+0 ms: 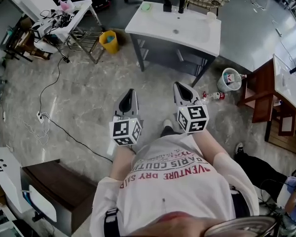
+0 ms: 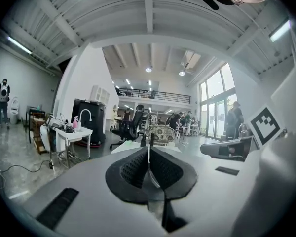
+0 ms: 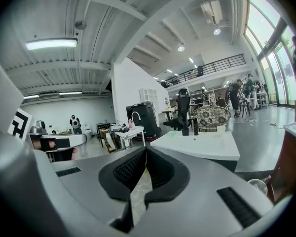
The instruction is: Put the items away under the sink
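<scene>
The sink cabinet [image 1: 175, 31] stands ahead, with a white top over a grey base; a green item [image 1: 146, 7], two dark bottles [image 1: 167, 5] and a cup [image 1: 210, 17] sit on it. A small bottle [image 1: 213, 96] lies on the floor by its right leg, next to a pale bucket [image 1: 230, 79]. My left gripper [image 1: 128, 102] and right gripper [image 1: 184, 94] are held side by side in front of my body, well short of the cabinet. Both point toward it, jaws together and empty. The right gripper view shows the sink top [image 3: 197, 144] beyond its shut jaws [image 3: 145, 152]; the left gripper's jaws [image 2: 149, 149] are shut too.
A yellow bin [image 1: 109, 41] stands left of the cabinet, beside a cluttered white cart [image 1: 64, 19]. A wooden table [image 1: 266, 98] is at the right, a dark cabinet [image 1: 59, 186] at the lower left. A cable [image 1: 49, 122] runs over the marble floor. People stand in the background.
</scene>
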Motion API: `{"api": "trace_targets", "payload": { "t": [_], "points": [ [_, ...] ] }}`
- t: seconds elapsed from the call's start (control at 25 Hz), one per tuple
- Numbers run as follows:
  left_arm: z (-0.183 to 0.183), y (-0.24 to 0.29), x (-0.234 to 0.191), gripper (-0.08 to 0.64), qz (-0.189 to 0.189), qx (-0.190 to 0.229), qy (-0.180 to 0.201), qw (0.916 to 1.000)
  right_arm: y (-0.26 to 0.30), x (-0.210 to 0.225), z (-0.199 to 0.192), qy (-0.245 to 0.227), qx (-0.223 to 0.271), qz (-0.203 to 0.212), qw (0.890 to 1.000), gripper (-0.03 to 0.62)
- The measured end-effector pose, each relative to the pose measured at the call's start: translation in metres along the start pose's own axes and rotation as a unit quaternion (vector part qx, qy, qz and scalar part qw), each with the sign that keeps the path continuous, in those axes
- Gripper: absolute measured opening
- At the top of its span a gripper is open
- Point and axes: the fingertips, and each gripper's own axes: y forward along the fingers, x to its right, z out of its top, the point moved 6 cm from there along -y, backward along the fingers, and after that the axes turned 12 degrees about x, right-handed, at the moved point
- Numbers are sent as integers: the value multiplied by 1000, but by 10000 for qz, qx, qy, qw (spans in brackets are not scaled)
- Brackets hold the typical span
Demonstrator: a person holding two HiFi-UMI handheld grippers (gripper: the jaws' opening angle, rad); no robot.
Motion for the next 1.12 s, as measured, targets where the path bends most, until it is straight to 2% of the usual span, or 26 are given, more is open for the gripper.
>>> {"api": "trace_targets", "payload": {
  "t": [0.32,0.64,0.88,1.12],
  "points": [
    [-2,124,3,28,6,58,38,10000,89,74,7,90,18,264,9996,26],
    [-16,199,-8,28,-194,-186,11,9996,146,119,4,193,-100,28,9998,26],
    [-28,267,-35,28,-580,-240,-94,9980,197,141,-2,138,-157,-365,9991,26],
    [-18,351,-96,28,-1041,-192,-164,9942,278,147,5,109,4,-1058,9943,26]
  ]
}}
